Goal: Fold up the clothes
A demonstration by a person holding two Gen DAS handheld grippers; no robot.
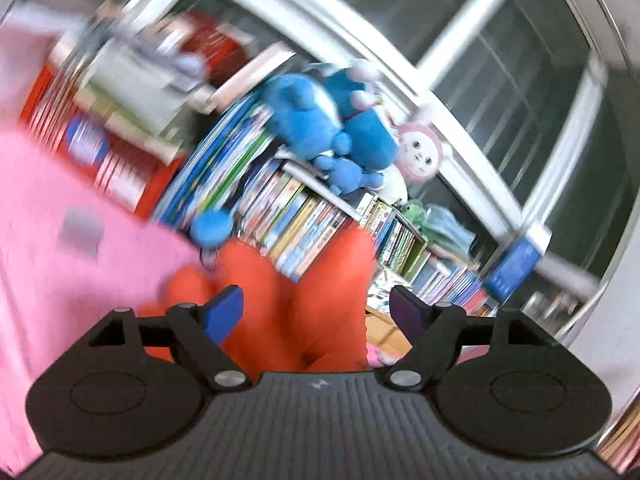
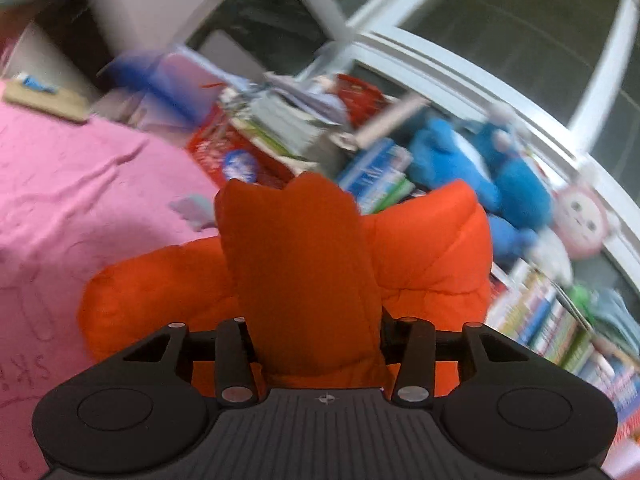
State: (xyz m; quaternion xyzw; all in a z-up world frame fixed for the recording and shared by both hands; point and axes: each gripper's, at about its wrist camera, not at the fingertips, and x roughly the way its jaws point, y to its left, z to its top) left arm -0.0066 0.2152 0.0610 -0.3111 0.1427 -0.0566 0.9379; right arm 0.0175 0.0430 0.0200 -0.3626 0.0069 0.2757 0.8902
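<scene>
Child's bedroom: pink bedspread [image 2: 80, 184], crammed bookshelf [image 1: 304, 216], blue plush toys [image 1: 340, 120], window [image 2: 500, 40].

bright, even light — heavy motion blur, fisheye-bent edges.

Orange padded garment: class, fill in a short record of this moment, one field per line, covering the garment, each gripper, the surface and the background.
garment: orange padded garment, bunched and puffy
right gripper: right gripper shut on a fold of the garment, fingertips hidden by fabric
left gripper: left gripper open, garment lying between its fingers, not clamped
surface: pink bedspread, wrinkled
background: crowded books, blue plush toys, a pink plush toy, a white window frame
image quality: motion blur in both views
</scene>
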